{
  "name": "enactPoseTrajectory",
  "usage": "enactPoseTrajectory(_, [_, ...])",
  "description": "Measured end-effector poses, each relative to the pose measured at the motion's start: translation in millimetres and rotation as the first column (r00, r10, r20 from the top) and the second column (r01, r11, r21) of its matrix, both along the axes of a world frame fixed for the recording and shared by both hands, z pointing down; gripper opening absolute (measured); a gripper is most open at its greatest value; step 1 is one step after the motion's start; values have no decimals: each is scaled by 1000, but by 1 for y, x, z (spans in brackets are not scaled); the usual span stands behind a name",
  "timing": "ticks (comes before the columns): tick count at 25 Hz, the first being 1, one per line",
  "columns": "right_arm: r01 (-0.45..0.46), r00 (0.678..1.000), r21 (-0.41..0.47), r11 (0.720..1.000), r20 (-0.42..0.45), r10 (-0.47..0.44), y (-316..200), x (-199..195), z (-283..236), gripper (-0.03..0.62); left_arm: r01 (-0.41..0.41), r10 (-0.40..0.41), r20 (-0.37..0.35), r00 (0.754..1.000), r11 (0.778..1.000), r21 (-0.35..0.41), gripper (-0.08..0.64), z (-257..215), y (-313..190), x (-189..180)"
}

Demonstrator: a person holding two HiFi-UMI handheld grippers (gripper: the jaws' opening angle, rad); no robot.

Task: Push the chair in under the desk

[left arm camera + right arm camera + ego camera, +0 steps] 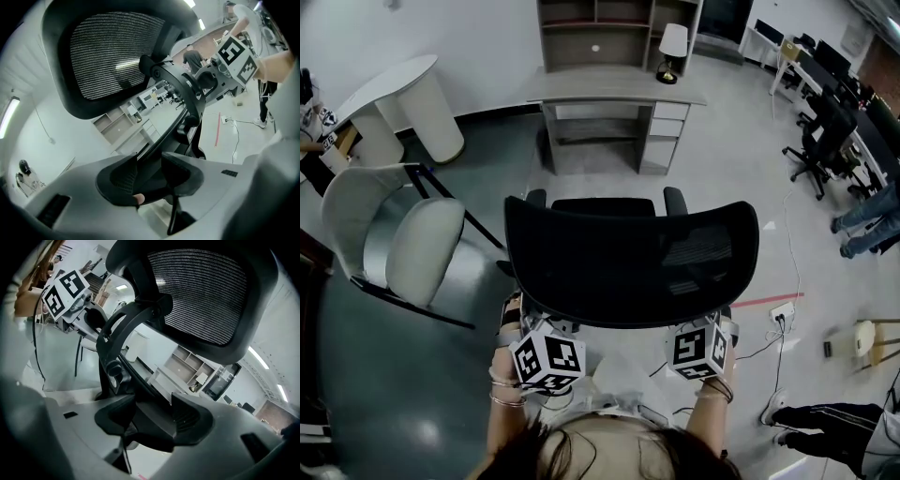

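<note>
The black mesh-backed office chair [628,253] stands in front of me, its backrest toward me. It faces the grey desk [614,89], which lies a stretch further ahead across open floor. My left gripper [539,330] sits at the lower left edge of the backrest, my right gripper [698,330] at the lower right edge. In the left gripper view the left gripper [152,176] has its jaws closed around the dark lower rim of the backrest. The right gripper [152,417] holds that rim the same way. The mesh back [201,291] rises above it.
A white shell chair [394,234] on black legs stands close at the left, with a white round table [403,103] behind it. A lamp [672,47] is on the desk. At the right are black office chairs [825,141], someone's legs [867,225], and a floor socket with cable [780,314].
</note>
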State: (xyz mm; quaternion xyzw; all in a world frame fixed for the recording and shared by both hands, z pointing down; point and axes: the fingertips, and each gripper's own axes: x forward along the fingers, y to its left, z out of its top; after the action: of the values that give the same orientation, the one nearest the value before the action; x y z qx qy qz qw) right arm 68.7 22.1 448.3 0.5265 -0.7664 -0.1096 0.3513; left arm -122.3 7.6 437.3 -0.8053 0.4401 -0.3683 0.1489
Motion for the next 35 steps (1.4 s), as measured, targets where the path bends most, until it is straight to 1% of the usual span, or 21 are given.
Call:
enactPoseTrajectory(7, [13,1000,-11,1000,2,-13,-20,1,0,224,25,-25,-10,1000,1000,2,159,-1,-17,1])
enactPoseTrajectory(18, [47,999,-6,999,1,-47,-47,-3,-1,225,70,-70,7,998,996,-49,158,0,-44,-2])
enactPoseTrajectory(23, [54,999,-5,999,1,-54,-60,0,-1,224,81,-81,8,997,995,-50,160,0,-55,1])
enactPoseTrajectory(26, [46,999,-23,999,1,-46,-66,1,0,224,81,-80,20,997,995,-52,160,2,-62,2])
enactPoseTrajectory(31, [53,999,-28,998,-1,-53,-79,4,-2,224,104,-104,5,995,993,-61,160,-1,-74,4])
enactPoseTrajectory(35, [59,998,-21,998,-1,-59,-93,3,-2,224,118,-118,8,993,991,-65,160,-1,-88,3])
